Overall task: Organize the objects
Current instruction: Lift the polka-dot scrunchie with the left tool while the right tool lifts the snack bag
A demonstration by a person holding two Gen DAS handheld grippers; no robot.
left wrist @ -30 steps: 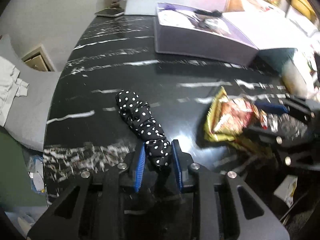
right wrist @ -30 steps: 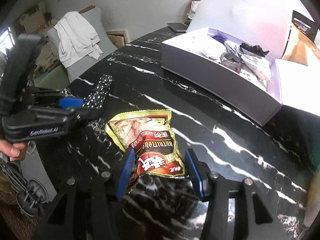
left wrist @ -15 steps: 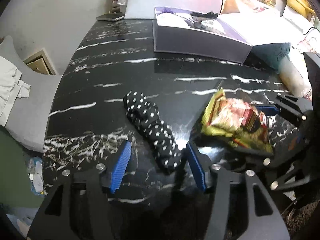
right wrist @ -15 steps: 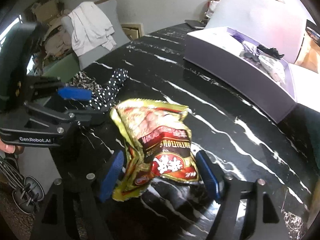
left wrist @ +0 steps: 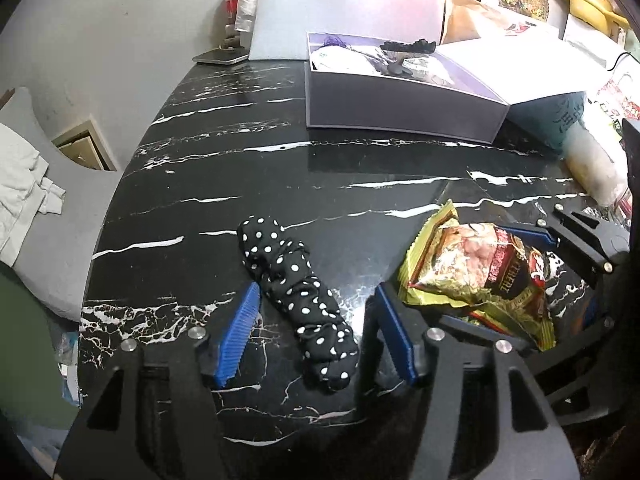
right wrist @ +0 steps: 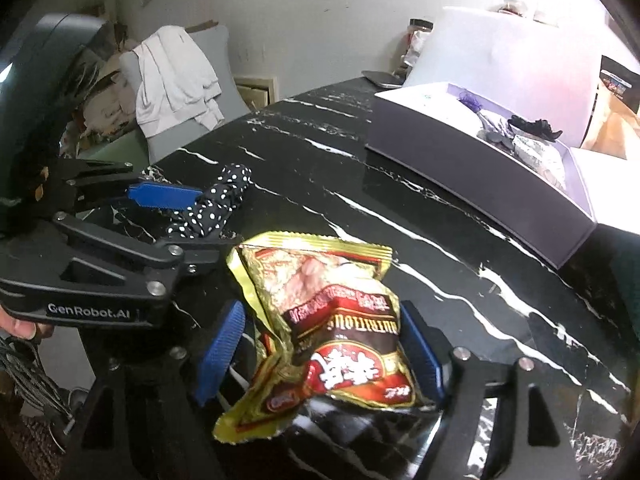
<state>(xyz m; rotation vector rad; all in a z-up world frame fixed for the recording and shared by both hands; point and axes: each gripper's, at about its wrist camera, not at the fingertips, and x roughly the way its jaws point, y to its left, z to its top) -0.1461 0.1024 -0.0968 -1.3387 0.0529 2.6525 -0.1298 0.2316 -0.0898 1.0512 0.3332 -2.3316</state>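
A black polka-dot cloth roll (left wrist: 298, 300) lies on the black marble table (left wrist: 240, 128), between the open blue pads of my left gripper (left wrist: 316, 320), untouched by them. It shows in the right wrist view (right wrist: 218, 204) beside the left gripper (right wrist: 172, 220). A gold and red snack bag (right wrist: 328, 320) lies between the wide-open jaws of my right gripper (right wrist: 320, 344), free of both pads. The bag also shows in the left wrist view (left wrist: 480, 276), with the right gripper (left wrist: 520, 276) around it.
An open purple-grey box (left wrist: 400, 108) holding several small items stands at the back of the table; it also shows in the right wrist view (right wrist: 472, 184). A phone (left wrist: 220, 57) and jar (left wrist: 236, 8) sit at the far edge. A grey chair with white clothes (right wrist: 176, 80) stands beside the table.
Both grippers have opened wide. The left has let go of the polka-dot cloth and the right has let go of the snack bag; both things now rest on the table.
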